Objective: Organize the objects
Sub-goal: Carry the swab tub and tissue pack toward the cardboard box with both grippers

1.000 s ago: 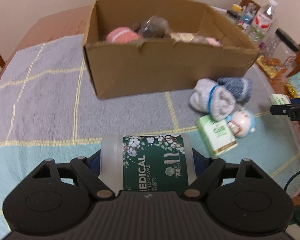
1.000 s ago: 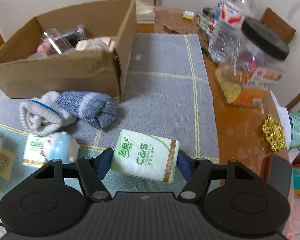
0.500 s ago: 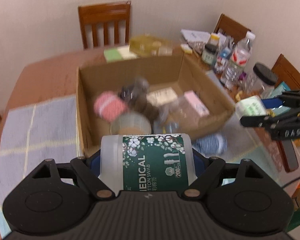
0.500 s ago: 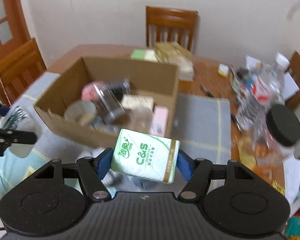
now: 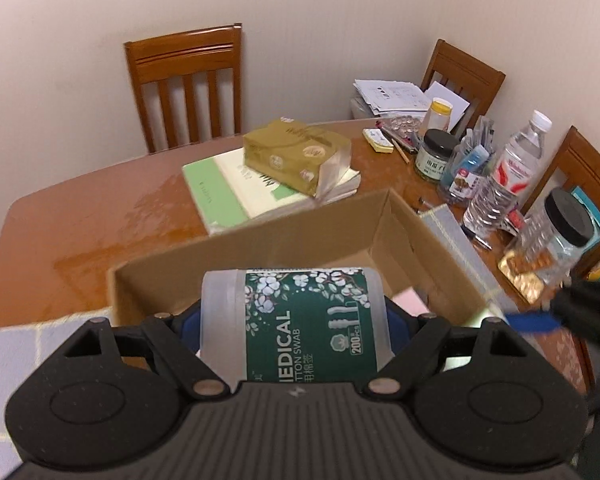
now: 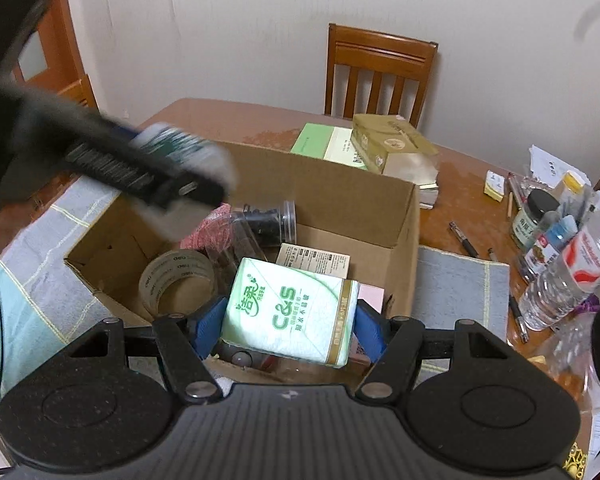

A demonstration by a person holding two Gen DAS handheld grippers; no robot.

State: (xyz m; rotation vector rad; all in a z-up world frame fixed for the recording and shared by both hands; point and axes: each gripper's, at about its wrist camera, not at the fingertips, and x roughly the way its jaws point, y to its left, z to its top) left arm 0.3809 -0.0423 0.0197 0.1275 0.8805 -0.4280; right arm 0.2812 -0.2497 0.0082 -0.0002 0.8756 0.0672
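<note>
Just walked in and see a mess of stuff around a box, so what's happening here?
A person is tidying loose items into the cardboard box. The left gripper holds a cotton swab tub, and the right gripper holds a C&S tissue pack. Both hang above the open box, which already has a tape roll and a jar inside.

1. I read both views as evenly lit by soft, warm indoor light; its source is not in view.
2. Shadows are faint. I note a wet-looking sheen on the wooden table [image 5: 100, 232].
3. Fisheye distortion bends the chair [image 5: 188, 84] and walls; corners fall to black.
4. In the right wrist view, the left gripper [image 6: 204, 168] is smeared by motion blur.
5. In the left wrist view, the right gripper [image 5: 540, 322] is blurred likewise.
</note>
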